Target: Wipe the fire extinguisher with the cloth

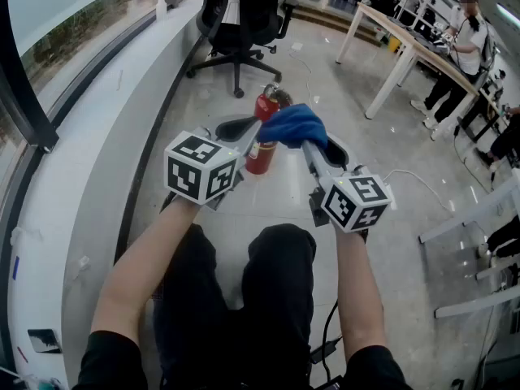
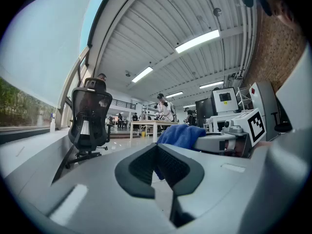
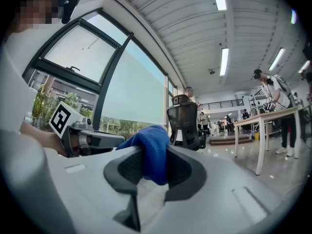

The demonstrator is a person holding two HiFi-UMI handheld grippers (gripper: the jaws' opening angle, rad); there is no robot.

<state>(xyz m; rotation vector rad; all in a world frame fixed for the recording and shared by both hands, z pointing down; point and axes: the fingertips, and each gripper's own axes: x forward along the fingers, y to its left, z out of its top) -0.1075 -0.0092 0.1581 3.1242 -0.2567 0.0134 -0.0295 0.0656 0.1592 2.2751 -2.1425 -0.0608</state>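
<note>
Knees (image 1: 244, 291) filled the bottom centre, forearms running up the frame. Left of centre, the left gripper (image 1: 242, 128) was closed tight with nothing between its jaws. Its tips sat just beside the fire extinguisher (image 1: 261, 154), probably to brace it, but contact was unclear. The extinguisher stood on the floor (image 1: 325, 63) at centre frame, beyond the knees. Right of centre, the right gripper (image 1: 309, 143) was clamped on the blue cloth (image 1: 294, 124). The cloth was bunched against the extinguisher's top by the valve, a hold suited to rubbing. The red body below was uncovered and likely unwiped. An office chair (image 1: 240, 15) stood at upper centre.
</note>
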